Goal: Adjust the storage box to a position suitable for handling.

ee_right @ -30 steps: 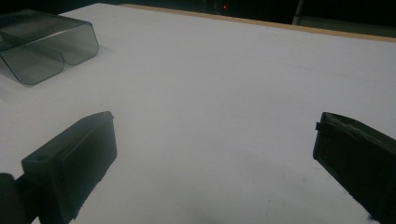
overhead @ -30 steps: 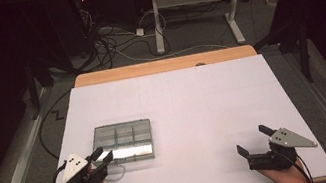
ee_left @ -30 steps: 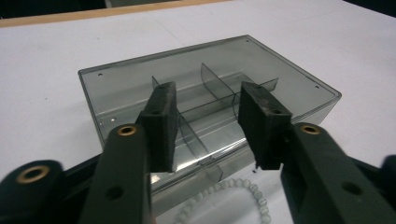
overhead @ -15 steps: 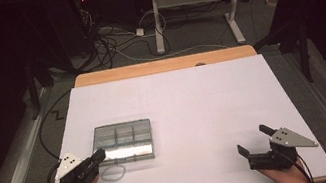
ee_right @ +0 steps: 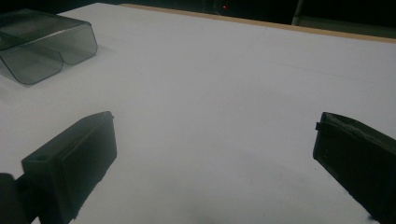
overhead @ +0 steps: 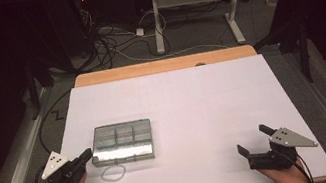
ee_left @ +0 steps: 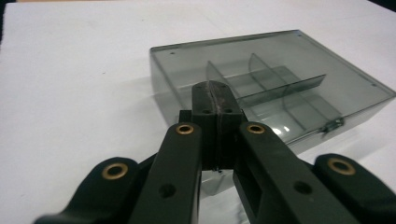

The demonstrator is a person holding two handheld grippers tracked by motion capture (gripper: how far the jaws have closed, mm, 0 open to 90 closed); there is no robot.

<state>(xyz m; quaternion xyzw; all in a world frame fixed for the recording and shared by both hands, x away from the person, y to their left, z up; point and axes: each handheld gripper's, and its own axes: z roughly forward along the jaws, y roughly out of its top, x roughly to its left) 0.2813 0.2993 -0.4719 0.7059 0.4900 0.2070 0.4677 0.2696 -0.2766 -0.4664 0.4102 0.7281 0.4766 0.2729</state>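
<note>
While our left gripper (ee_left: 215, 100) rests pressed shut and empty at the near left corner of the clear divided box (overhead: 122, 142), we judge the work sits at the approach to that box. A thin bracelet (overhead: 112, 172) lies just in front of the box. Next we need to spread those jaws. Our right gripper (overhead: 256, 142) gapes wide, holding nothing, well apart.

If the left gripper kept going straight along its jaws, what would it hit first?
Most likely the clear divided box: the left gripper, jaws closed, points at its near side wall. How much gap remains is hard to judge.
</note>
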